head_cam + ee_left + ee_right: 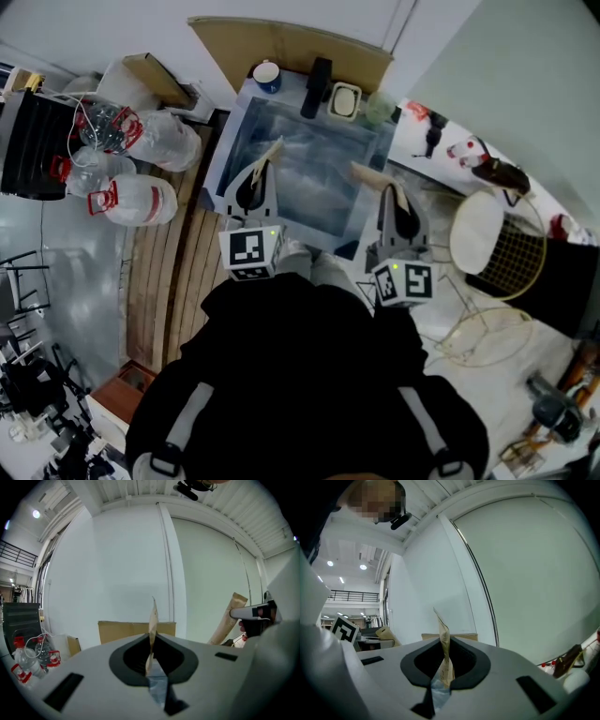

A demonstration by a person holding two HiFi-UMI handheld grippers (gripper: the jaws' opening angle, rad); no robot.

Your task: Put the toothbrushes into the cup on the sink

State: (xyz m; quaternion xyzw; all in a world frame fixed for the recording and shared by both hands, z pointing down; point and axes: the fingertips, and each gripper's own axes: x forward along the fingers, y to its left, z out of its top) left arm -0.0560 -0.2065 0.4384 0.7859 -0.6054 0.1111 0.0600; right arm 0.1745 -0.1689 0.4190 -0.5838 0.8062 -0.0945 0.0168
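**Step in hand:** carry. Both loads gripped, none in the cup point(267, 75) yet.

**Tool state**
- left gripper point(151, 653): jaws narrow, pinched on a flat tan packet with a clear lower end, taken to be a wrapped toothbrush (left brush point(153, 620)).
- right gripper point(443, 667): same narrow pinch, on the right brush point(443, 644).

**Location**
- Both brushes held over the near half of the sink point(319, 178).
- Cup on the far left corner of the sink top, well apart from both brushes.
- Green vessel point(380, 108) at the far right corner; treat the blue cup as the probable target.

**Pointing and long axis**
- Left brush: long axis nearly in line with the jaws, free end away from the body toward the far rim, leaning slightly right in the head view.
- Right brush: long axis slanted off the jaw line, free end away from the body and to the left.
- Neither free end aimed downward.

**Next move (judged)**
1. Reach forward and left to the cup, probably with the left gripper first, as the nearer.
2. Tip the gripper to bring the long axis near upright, free end down over the cup mouth.
3. Lower until well inside, then open the jaws.
4. Repeat with the right brush, and keep the first brush clear of the mouth.
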